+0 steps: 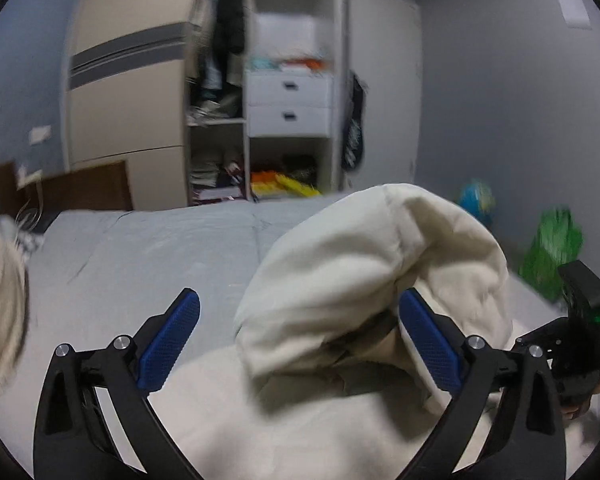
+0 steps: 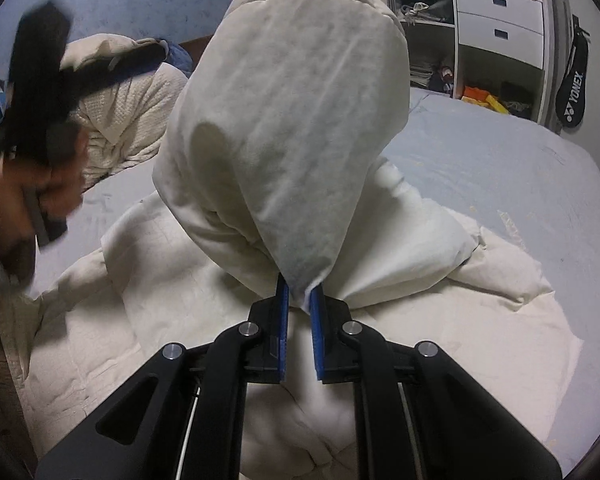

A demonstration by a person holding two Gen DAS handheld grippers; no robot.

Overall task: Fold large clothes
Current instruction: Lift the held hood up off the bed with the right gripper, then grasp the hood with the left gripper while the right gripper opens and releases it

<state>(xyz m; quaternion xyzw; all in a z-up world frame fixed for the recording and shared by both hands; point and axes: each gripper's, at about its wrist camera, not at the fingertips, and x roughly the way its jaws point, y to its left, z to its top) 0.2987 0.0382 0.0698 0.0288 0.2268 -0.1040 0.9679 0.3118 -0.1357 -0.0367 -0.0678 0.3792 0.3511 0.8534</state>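
On the bed [image 2: 500, 168], coat hood [image 2: 292, 120] rises upright.

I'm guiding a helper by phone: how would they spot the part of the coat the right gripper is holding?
Start at the bed with the pale blue sheet; a cream padded coat lies spread on it. The right gripper pinches the hood, the one part standing up in a tall peak while the rest lies flat.

Between your right gripper's [image 2: 299, 294] blue ribbed pads [image 2: 318, 320]: matt, softly padded cream jacket [image 2: 284, 120] cloth; beyond, smooth bedsheet [image 2: 500, 160], probably cotton.
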